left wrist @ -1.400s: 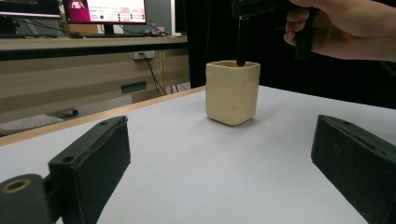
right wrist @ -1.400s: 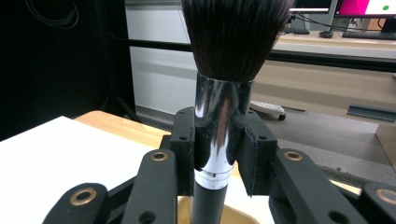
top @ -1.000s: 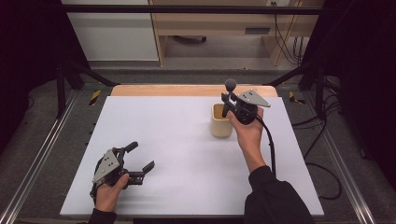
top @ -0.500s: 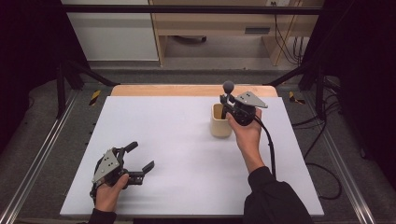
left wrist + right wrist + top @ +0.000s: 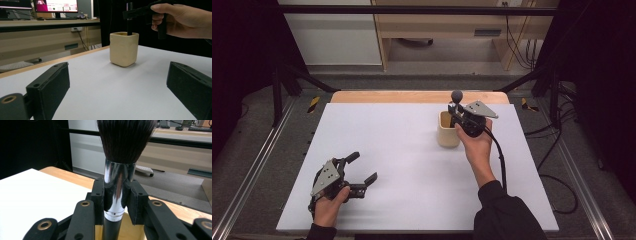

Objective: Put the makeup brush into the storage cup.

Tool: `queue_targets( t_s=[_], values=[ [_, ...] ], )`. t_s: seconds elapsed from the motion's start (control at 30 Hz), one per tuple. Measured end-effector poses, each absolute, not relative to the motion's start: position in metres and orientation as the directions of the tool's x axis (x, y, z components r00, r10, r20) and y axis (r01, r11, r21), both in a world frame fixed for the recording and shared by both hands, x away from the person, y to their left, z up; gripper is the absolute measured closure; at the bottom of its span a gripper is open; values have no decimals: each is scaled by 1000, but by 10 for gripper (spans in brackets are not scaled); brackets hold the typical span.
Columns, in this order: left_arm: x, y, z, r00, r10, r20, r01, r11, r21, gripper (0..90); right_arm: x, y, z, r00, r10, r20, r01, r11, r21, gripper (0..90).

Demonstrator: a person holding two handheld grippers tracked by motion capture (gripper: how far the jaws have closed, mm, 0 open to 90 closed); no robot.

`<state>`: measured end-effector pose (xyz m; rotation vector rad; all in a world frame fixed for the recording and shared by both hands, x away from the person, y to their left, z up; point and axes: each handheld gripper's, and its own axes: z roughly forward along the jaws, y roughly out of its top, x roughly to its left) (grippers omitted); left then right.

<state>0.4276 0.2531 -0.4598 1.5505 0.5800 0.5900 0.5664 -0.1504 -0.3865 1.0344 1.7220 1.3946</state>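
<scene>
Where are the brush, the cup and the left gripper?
brush (image 5: 119, 180): right gripper view, silver ferrule.
cup (image 5: 123, 48): left gripper view, front wall.
left gripper (image 5: 362, 167): high view, between its fingertips.

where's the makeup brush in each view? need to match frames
High view: brush right of centre, upright in the right gripper, over the cream cup.
Left gripper view: its black handle dips into the cup, top centre.
Right gripper view: brush centre, clamped at the ferrule.
Shared landmark: the cup.

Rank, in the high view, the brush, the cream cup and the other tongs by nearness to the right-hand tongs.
From the right tongs:
1. Brush, clamped in them, bristles up.
2. Cream cup, just beneath them.
3. Left tongs, at the near left corner of the table.
</scene>
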Motion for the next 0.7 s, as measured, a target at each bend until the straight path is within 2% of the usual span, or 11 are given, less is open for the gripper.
queue_targets(
  t_s=[0.63,0.67,0.7],
  values=[
    [427,251,-460,740,672,32,11,-60,998,44,569,-146,-395,-453,891,-30,182,125,975,697],
    [427,251,-460,740,671,33,13,-63,998,44,569,-146,-395,-453,891,-29,189,128,974,688],
    [427,251,-460,740,671,33,13,-62,998,44,569,-146,-395,-453,891,-26,195,127,973,624]
  ],
)
